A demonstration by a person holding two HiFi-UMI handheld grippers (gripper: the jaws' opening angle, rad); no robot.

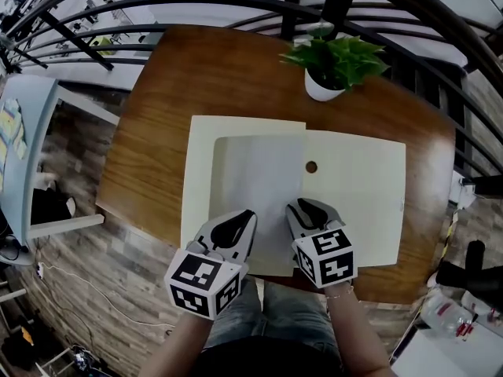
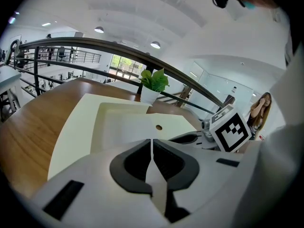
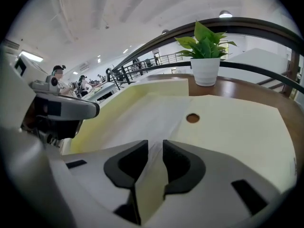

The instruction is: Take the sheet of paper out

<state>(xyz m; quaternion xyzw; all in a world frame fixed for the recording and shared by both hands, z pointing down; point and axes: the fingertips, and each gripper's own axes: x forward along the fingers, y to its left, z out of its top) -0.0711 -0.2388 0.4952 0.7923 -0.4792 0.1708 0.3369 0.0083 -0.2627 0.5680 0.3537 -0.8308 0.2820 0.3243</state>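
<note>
A cream folder (image 1: 357, 195) lies open on the wooden table (image 1: 157, 132), and a pale sheet of paper (image 1: 259, 187) rests across its middle fold. My left gripper (image 1: 242, 222) is at the sheet's near left edge; in the left gripper view it (image 2: 151, 144) is shut, with the white sheet (image 2: 128, 127) running in between the jaws. My right gripper (image 1: 306, 209) sits at the sheet's near right edge. In the right gripper view it (image 3: 155, 146) is nearly closed on a cream layer of the folder (image 3: 237, 127), beside the sheet (image 3: 142, 118).
A potted green plant (image 1: 334, 65) stands at the table's far edge, just beyond the folder. A round hole (image 1: 311, 166) marks the folder by the sheet's right edge. A dark curved railing (image 1: 236, 2) runs behind the table. The person's legs are under the near edge.
</note>
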